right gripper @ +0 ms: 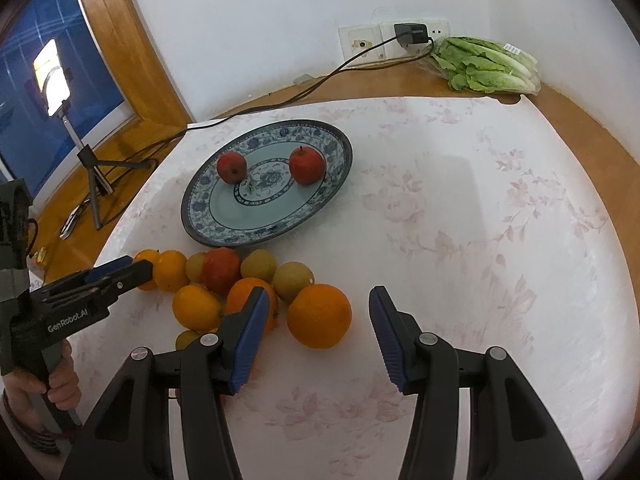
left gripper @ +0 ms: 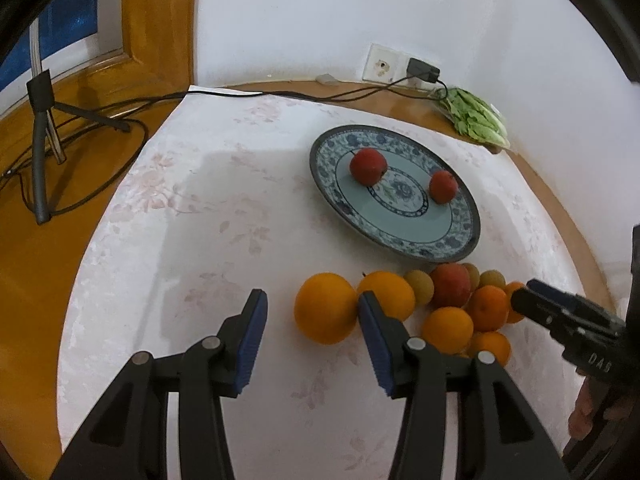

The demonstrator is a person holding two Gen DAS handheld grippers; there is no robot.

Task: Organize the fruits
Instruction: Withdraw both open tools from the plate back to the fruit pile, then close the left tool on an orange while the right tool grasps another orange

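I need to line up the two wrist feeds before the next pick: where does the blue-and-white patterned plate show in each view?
Left wrist view: the plate sits right of centre, beyond the fruit pile, two red fruits on it.
Right wrist view: the plate sits left of centre, beyond the fruit pile, same two red fruits.
Shared landmark: the bagged lettuce by the wall, behind the plate in both.

One blue-patterned plate [right gripper: 208, 216] sits on the table [right gripper: 480, 240] and carries two red apples [right gripper: 307, 166]. A third red fruit [right gripper: 221, 270] lies in the pile in front of the plate. At least six oranges [right gripper: 319, 316] show there, with about four small yellow-green fruits [right gripper: 293, 280]. One bag of lettuce [right gripper: 486, 65].
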